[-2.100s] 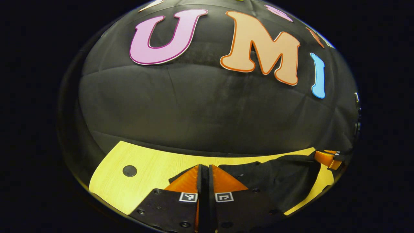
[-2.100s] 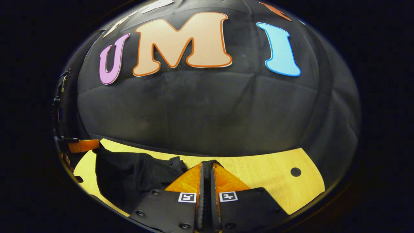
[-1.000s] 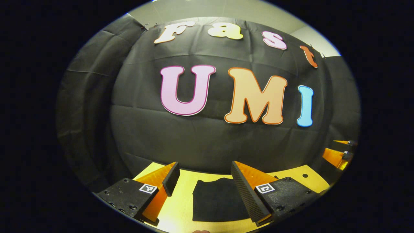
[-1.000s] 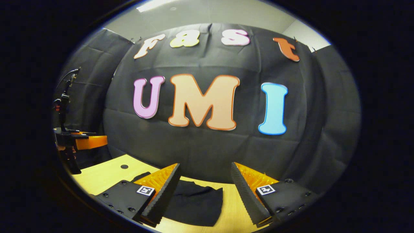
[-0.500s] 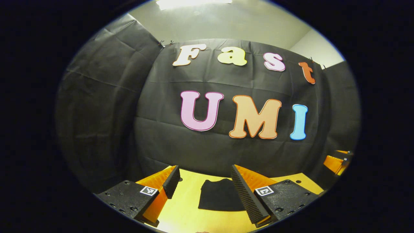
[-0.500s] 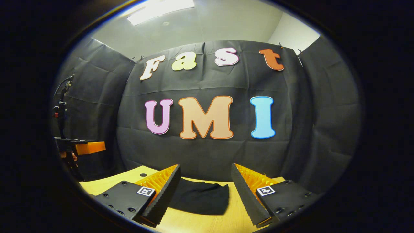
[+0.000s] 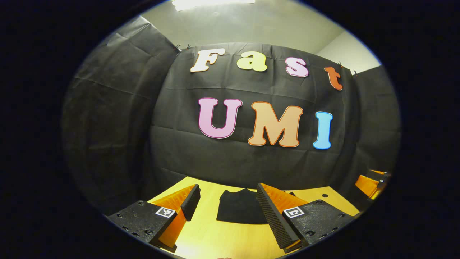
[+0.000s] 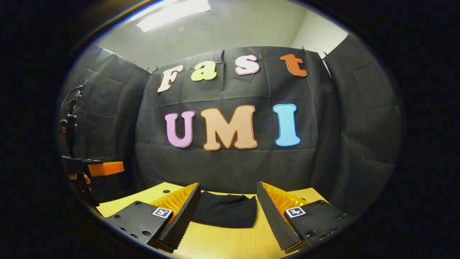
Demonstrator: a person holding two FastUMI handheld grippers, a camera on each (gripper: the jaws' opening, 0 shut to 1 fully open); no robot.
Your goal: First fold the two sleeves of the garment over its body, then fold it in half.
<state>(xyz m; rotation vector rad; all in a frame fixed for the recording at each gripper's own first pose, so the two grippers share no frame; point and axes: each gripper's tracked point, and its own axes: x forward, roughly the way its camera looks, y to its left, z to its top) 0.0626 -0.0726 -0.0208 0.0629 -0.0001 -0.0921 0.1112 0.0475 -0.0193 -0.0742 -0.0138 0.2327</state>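
Note:
The black garment (image 7: pixel 237 211) lies folded into a compact flat rectangle on the yellow wooden table (image 7: pixel 215 237); in the right gripper view the garment (image 8: pixel 225 213) rests toward the table's far side. My left gripper (image 7: pixel 227 196) hangs open above the table, well back from the cloth, with nothing between its fingers. My right gripper (image 8: pixel 228 194) is open too, raised and apart from the garment. The left gripper (image 8: pixel 105 168) shows at the left of the right gripper view, held by a hand. The right gripper (image 7: pixel 370 181) shows at the right edge of the left gripper view.
A small dark round hole (image 7: pixel 324 195) sits in the tabletop near its far right; another hole (image 8: pixel 166 191) shows in the right gripper view. Black cloth walls close the booth behind and beside the table. A stand with cables (image 8: pixel 70 122) is at the left.
Both grippers were shut on the garment's edge low on the table; they opened, let it go, and rose up and back. The folded garment stays lying flat.

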